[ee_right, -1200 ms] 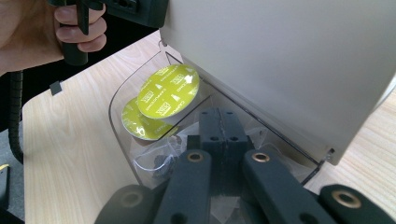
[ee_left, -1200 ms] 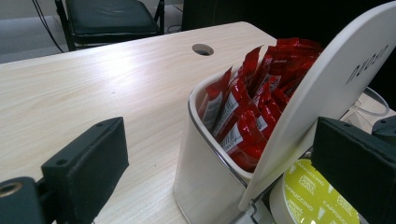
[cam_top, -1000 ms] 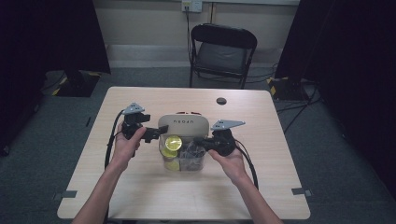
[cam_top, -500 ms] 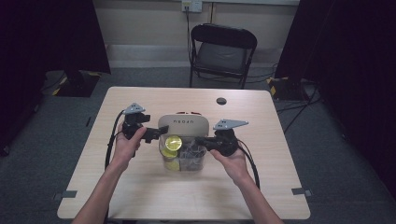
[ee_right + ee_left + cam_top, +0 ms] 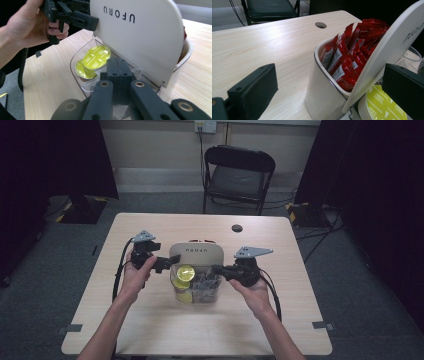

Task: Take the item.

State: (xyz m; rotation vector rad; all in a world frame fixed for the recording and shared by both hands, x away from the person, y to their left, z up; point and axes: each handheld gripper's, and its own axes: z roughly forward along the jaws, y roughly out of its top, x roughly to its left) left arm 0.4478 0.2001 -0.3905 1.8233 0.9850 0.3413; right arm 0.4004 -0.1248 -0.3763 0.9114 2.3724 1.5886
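Organizer [image 5: 196, 254] at frame centre is flanked, unmoved since before; left hand-held gripper [image 5: 170, 263] gaping, right hand-held gripper [image 5: 218, 269] clamped on clear bin [image 5: 82, 82] rim.

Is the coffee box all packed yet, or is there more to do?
Partly, it seems. Red packets fill the white bin, and yellow pods sit in the clear box. The left tongs are open by the lid; the right tongs are shut. The lid isn't closed yet.
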